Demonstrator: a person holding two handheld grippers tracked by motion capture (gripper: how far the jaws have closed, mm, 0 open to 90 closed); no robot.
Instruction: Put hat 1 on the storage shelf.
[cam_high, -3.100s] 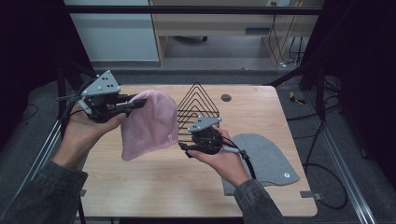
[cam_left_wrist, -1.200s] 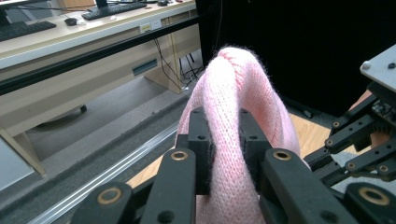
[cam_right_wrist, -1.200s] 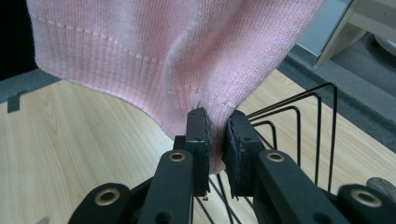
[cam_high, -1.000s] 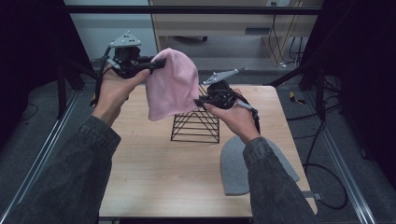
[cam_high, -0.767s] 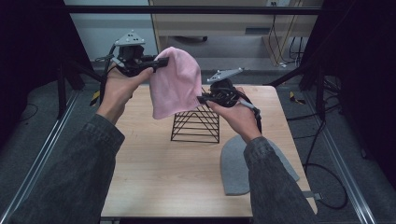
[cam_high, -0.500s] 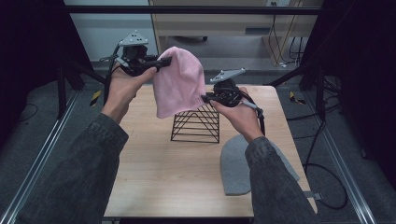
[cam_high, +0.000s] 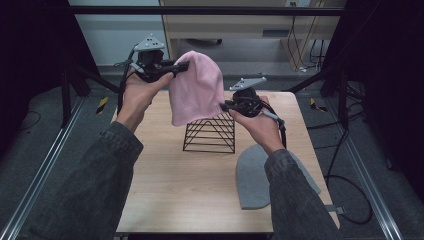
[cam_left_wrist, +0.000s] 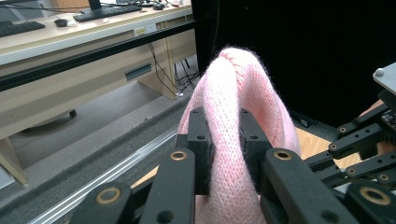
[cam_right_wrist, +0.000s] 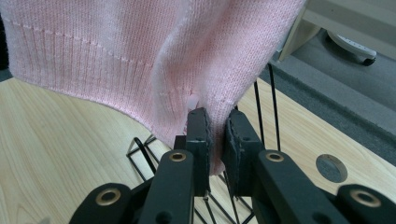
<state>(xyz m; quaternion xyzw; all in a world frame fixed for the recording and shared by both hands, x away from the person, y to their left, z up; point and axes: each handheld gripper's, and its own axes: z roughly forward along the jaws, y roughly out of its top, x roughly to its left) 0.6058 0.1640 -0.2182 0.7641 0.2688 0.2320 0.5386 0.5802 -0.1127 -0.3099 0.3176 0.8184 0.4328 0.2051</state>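
A pink knitted beanie (cam_high: 196, 87) hangs in the air above a black wire pyramid stand (cam_high: 210, 134) on the wooden table (cam_high: 165, 175). My left gripper (cam_high: 181, 66) is shut on the hat's crown at the upper left; its jaws pinch a fold of pink knit (cam_left_wrist: 227, 140). My right gripper (cam_high: 224, 105) is shut on the hat's ribbed lower edge (cam_right_wrist: 140, 70), just above the stand's peak. The stand's wires (cam_right_wrist: 266, 107) show right behind the right jaws.
A grey beanie (cam_high: 260, 175) lies flat on the table's right side, under my right forearm. A round hole (cam_right_wrist: 331, 168) sits in the tabletop near the far edge. Black frame rails run along both sides, with desks beyond.
Both grippers have lifted the pink beanie from low at the table's left up over the wire stand. In the last second it drifted slightly right and lower toward the peak.
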